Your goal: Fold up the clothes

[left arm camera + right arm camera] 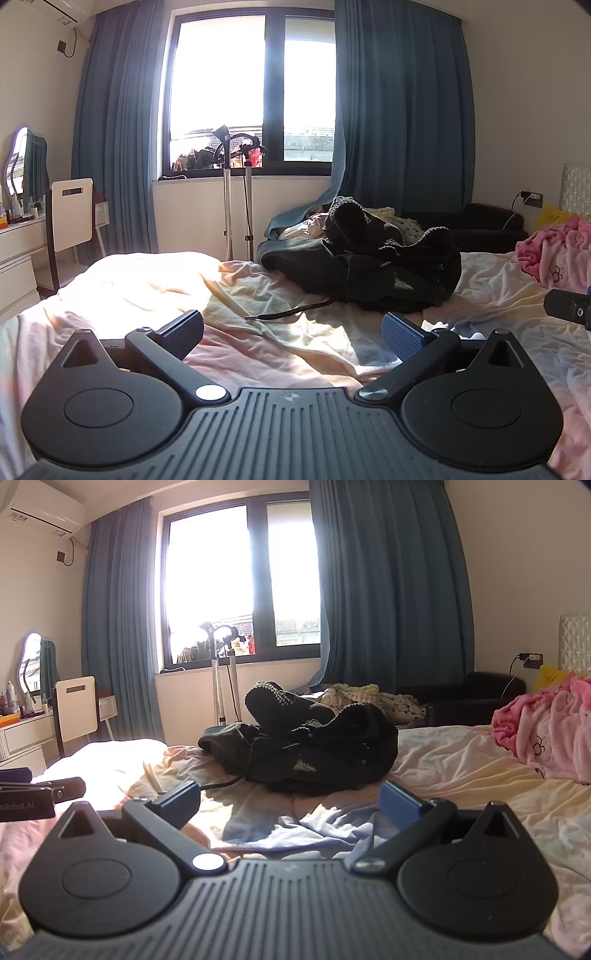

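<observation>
Right now both tools are hovering low over the rumpled pastel cotton bedsheet (314, 354), nothing gripped. Left gripper (293, 334) is sitting with its blue-padded fingers (400, 336) spread wide, bare sheet showing between them; right gripper (290, 801) is spread the same way, empty too. Likely a ready pose before reaching, open so either one can pinch cloth.

Task garment is the crumpled black fleece jacket with knit trim (369, 266), lying in a heap on the bedsheet just ahead of both grippers, not touching either. In the right wrist view the jacket (314, 746) is sitting dead centre beyond the fingers, so that tool is looking lined up on it. A thin black drawcord (288, 313) is trailing out of the jacket toward the left gripper, lying flat on the sheet. No fold started, judging by the bunched shape; it is needing spreading out first.

To the right of the jacket, a fluffy pink blanket (546, 731) is bunched up, well apart. Behind the jacket, more pale cloth is piled, details unclear. Farther behind it, blue full-length curtains (402, 110) are framing a bright window (255, 88).
</observation>
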Motion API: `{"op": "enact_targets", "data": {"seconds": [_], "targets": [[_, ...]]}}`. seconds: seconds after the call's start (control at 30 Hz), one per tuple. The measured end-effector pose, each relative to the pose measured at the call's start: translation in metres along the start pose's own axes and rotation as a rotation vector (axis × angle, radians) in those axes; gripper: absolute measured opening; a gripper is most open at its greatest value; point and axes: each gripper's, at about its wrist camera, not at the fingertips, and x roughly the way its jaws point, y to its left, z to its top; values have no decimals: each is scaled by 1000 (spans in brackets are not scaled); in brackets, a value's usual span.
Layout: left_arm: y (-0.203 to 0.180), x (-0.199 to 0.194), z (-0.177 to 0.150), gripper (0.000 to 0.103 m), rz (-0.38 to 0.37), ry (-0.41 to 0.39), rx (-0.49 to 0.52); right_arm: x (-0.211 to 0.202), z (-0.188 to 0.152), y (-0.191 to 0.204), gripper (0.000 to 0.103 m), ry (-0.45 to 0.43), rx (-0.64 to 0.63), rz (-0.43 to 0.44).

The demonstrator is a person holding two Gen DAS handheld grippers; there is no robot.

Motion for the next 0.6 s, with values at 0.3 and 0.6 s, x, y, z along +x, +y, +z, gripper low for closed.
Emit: {"op": "enact_targets", "data": {"seconds": [0.3,0.6], "targets": [[4,3,1,103,-12,-2,3,13,-1,2,103,32,20,5],[4,3,1,103,-13,5,-2,7,-2,3,103,16,19,8]]}}
